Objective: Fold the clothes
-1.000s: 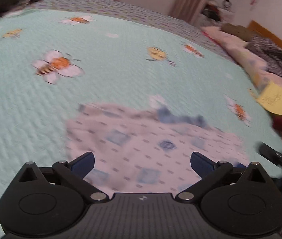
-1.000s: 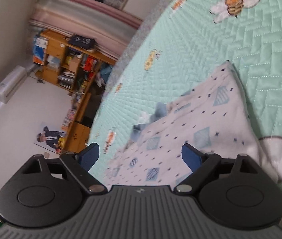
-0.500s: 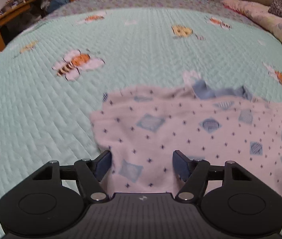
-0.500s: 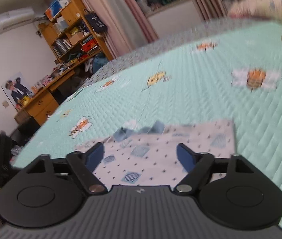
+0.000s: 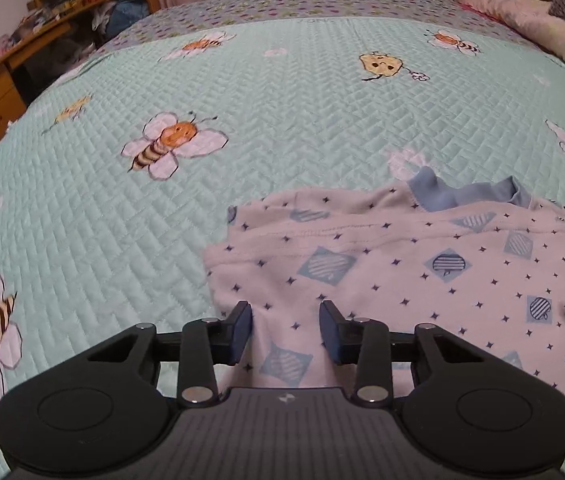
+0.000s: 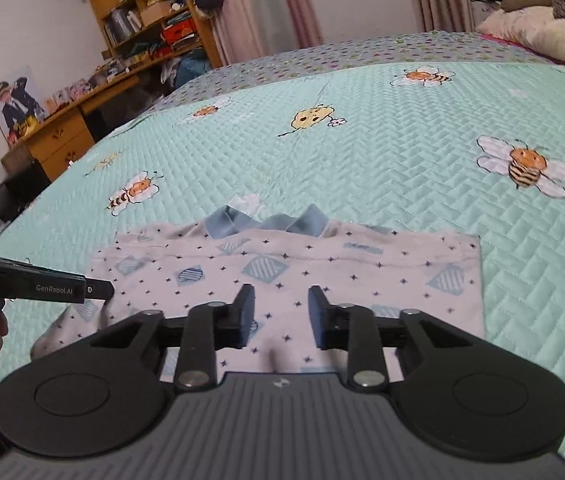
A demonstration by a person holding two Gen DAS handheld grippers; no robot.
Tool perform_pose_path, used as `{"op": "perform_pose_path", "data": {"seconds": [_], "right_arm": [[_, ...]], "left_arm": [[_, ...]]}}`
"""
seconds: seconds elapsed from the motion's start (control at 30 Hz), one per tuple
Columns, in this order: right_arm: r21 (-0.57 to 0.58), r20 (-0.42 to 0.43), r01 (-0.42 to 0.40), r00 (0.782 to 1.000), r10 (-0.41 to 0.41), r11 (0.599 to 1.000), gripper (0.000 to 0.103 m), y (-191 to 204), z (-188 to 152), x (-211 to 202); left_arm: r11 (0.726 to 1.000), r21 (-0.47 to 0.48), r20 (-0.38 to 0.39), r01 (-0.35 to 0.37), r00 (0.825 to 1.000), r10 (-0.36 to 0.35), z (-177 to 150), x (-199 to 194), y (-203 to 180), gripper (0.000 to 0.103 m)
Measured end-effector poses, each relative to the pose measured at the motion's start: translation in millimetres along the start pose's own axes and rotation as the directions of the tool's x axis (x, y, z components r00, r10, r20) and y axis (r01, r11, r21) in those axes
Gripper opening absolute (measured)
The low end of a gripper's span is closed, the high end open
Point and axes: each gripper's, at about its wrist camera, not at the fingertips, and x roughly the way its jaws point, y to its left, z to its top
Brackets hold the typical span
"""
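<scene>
On the bee-print quilt (image 5: 282, 128) the patterned shirt (image 5: 402, 272) lies flat (blue collar at 12 o'clock). Left gripper (image 5: 285, 330) hovers over its 9 o'clock edge, right gripper (image 6: 278, 316) over its near hem; both jaws apart, gripping nothing.

left tongs (image 5: 285, 330) gape over the patterned shirt's (image 5: 402, 276) near hem on the bee-print quilt (image 5: 282, 112); blue collar (image 5: 466, 194) at one o'clock.
</scene>
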Motion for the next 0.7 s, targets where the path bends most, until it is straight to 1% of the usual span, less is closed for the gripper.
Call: {"op": "perform_pose_path", "data": {"seconds": [0.07,0.13,0.17,0.2,0.23,0.27,0.33,0.37,0.5,0.57,0.6,0.63,0.7], "right_arm": [[0.038,-0.023,0.003,1.0,-0.002,0.999,0.025,-8.8,0.8,10.1],[0.076,-0.046,0.006,0.999,-0.002,0.997,0.024,-17.6,1.5,20.3],[0.1,-0.052,0.014,0.999,-0.009,0.995,0.021,-24.3,1.4,25.1],[0.135,-0.044,0.022,0.999,-0.016,0.991,0.012,-32.9,1.5,27.6],[0.173,-0.027,0.024,0.999,-0.02,0.985,0.01,-41.6,2.0,28.5],[0.209,-0.011,0.027,1.0,-0.026,0.978,0.009,-48.7,2.7,27.8],[0.246,0.014,0.034,0.999,-0.039,0.969,0.011,-53.8,3.1,21.4],[0.237,0.024,0.032,0.999,-0.039,0.971,0.013,-50.4,2.6,16.2],[0.165,0.055,-0.01,0.998,0.001,0.986,0.015,-27.8,-4.9,-4.7],[0.12,0.03,-0.002,1.0,-0.001,0.993,0.017,-21.3,-10.5,-4.5],[0.122,0.009,0.011,1.0,-0.012,0.992,0.017,-23.3,-13.8,-0.6],[0.14,-0.016,0.029,0.999,-0.027,0.99,0.016,-28.6,-17.5,5.2],[0.199,-0.013,0.018,1.0,-0.016,0.98,0.013,-39.0,-19.9,7.2]], "left_arm": [[0.999,0.026,0.017,-0.02,1.0,0.019,3.5,4.1,-5.1,0.039],[0.998,0.061,0.002,-0.03,1.0,0.03,6.0,16.8,-11.7,0.038],[0.997,0.066,-0.003,-0.034,0.999,0.034,6.4,22.2,-13.7,0.038],[0.997,0.074,0.005,-0.036,0.999,0.036,6.9,23.9,-15.5,0.037],[0.996,0.079,0.007,-0.038,0.999,0.038,7.6,23.6,-16.9,0.035],[0.996,0.084,0.009,-0.04,0.999,0.04,8.3,23.3,-18.2,0.033],[0.997,0.08,0.011,-0.023,1.0,0.023,7.6,22.1,-18.0,0.024],[0.996,0.084,0.014,-0.019,1.0,0.018,6.5,21.3,-18.7,0.023],[0.997,0.083,0.022,-0.003,1.0,0.001,2.8,13.1,-18.1,0.01],[0.997,0.079,0.022,0.004,1.0,-0.006,1.8,10.6,-16.9,0.008],[0.997,0.078,0.022,0.003,1.0,-0.005,1.2,11.0,-16.0,0.004],[0.997,0.076,0.024,0.003,1.0,-0.005,0.7,9.9,-15.2,0.004],[0.997,0.071,0.026,0.002,1.0,-0.004,-0.2,7.6,-13.7,0.002]]}}
